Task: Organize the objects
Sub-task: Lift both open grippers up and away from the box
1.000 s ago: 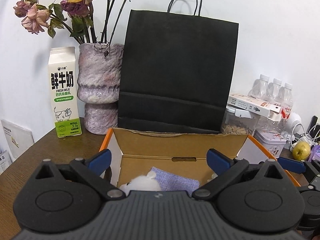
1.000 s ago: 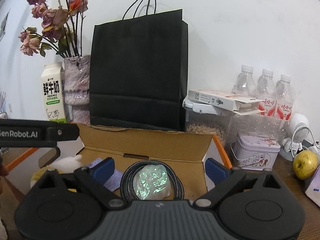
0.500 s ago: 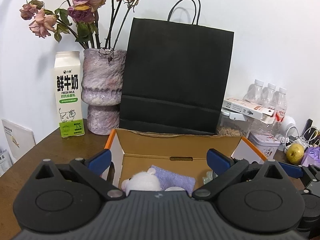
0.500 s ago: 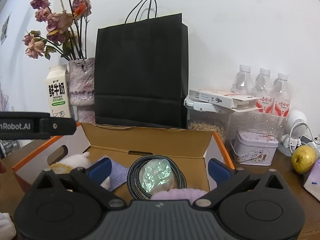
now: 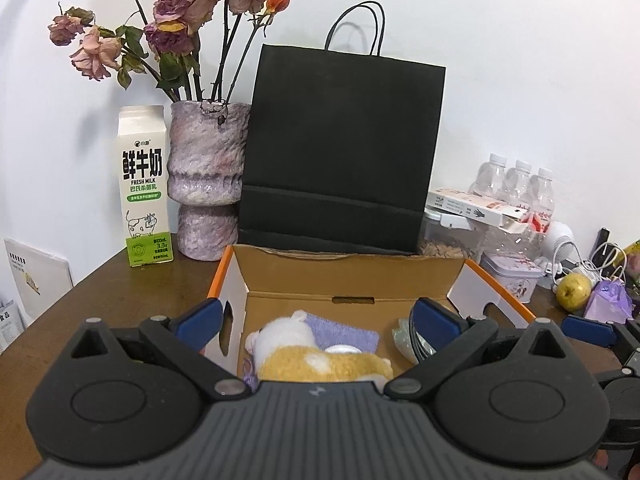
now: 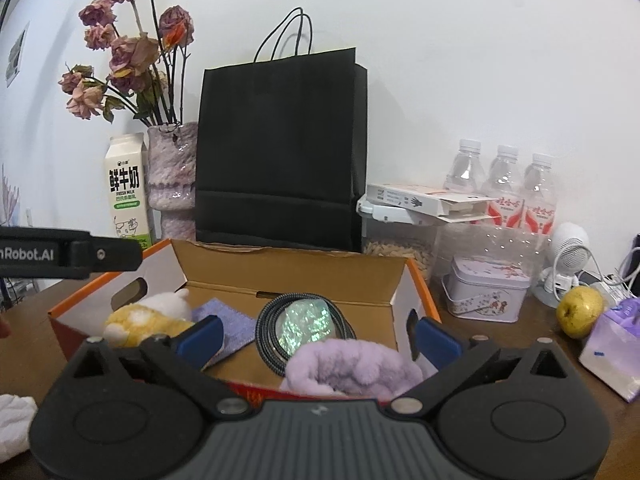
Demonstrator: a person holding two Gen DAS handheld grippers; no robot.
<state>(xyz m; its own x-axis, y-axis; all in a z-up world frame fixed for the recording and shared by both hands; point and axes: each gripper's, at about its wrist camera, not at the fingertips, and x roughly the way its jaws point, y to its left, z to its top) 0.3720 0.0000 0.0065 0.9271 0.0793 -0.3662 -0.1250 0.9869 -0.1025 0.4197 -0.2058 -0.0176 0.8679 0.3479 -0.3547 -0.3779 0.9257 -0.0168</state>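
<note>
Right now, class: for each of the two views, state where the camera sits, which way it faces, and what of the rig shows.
Left wrist: on the left gripper, facing the wall over the cardboard box; its open blue fingers show.
Right wrist: on the right gripper, same heading, further right; its open fingers and the left gripper's side show.
Shared: box, black bag, milk carton, plush toy.

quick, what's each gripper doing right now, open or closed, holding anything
Left gripper: open, holding nothing, above the cardboard box.
Right gripper: open, holding nothing.
</note>
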